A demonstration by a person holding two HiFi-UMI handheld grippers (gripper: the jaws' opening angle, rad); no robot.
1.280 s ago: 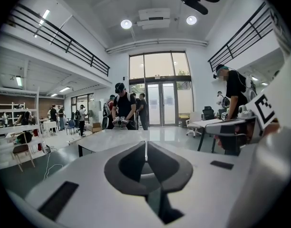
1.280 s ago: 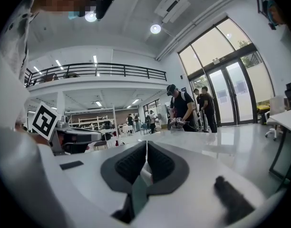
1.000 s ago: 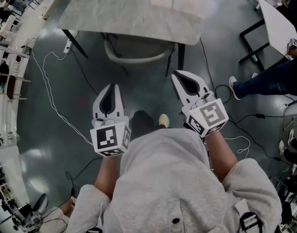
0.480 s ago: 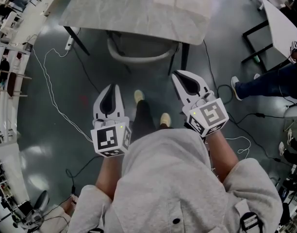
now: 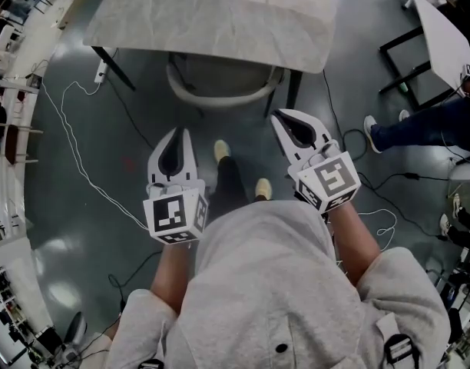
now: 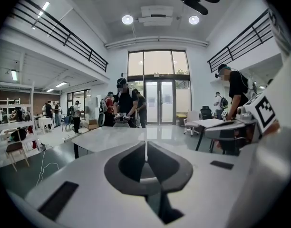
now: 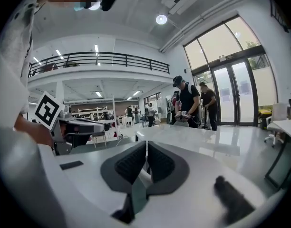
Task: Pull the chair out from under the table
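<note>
A pale chair (image 5: 220, 91) is tucked under the grey marble-topped table (image 5: 204, 14); only its curved back rim shows past the table's near edge. My left gripper (image 5: 176, 133) is shut and empty, hanging over the floor short of the chair. My right gripper (image 5: 281, 118) is also shut and empty, close to the table's black right leg (image 5: 291, 94). In the left gripper view the shut jaws (image 6: 146, 148) point at the table top (image 6: 121, 137). The right gripper view shows its shut jaws (image 7: 146, 148) aimed at the same table top (image 7: 207, 139).
White cables (image 5: 74, 152) trail over the dark floor on the left and right. A seated person's legs (image 5: 419, 125) and another white table (image 5: 442, 37) are at the right. My own feet (image 5: 221, 151) stand between the grippers. Several people stand beyond the table (image 6: 124, 103).
Both grippers have advanced toward the table and chair, which now sit closer in the head view. My feet have stepped forward. Both jaws stayed shut.
</note>
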